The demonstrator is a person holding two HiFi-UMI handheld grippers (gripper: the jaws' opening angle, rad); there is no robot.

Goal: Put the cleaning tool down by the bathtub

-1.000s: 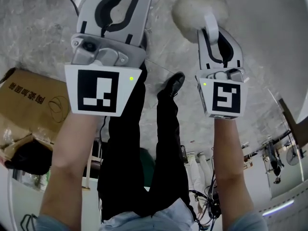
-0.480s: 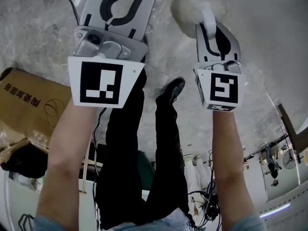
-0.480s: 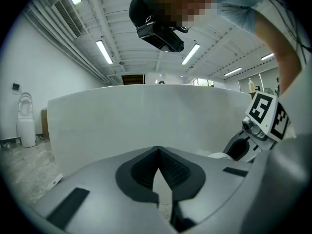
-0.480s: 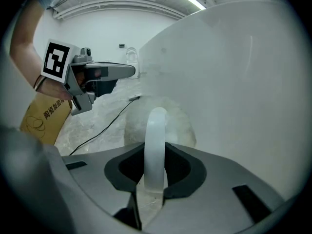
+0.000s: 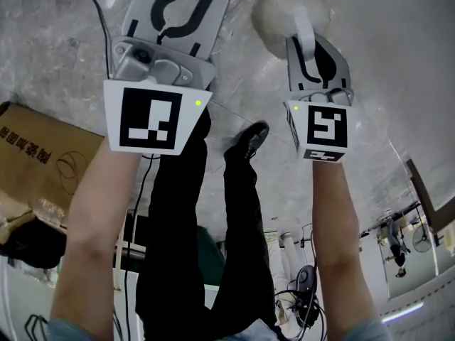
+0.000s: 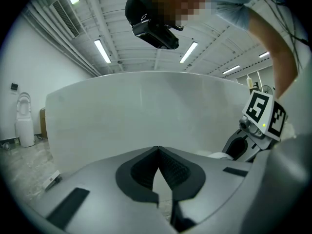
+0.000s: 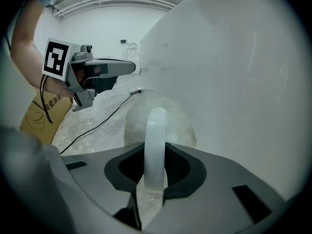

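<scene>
The white bathtub [image 6: 146,116] is seen only in the two gripper views, filling mid-frame in the left and the right half in the right. The head view alone gives the grey concrete floor [image 5: 398,62] and a cardboard box [image 5: 43,162] at its left edge. The cleaning tool [image 5: 288,9], fluffy head at upper centre, hangs close beside the tub wall. The right gripper [image 7: 155,152] clamps its pale handle. The left gripper [image 6: 157,150] is closed tip to tip, holding nothing.
</scene>
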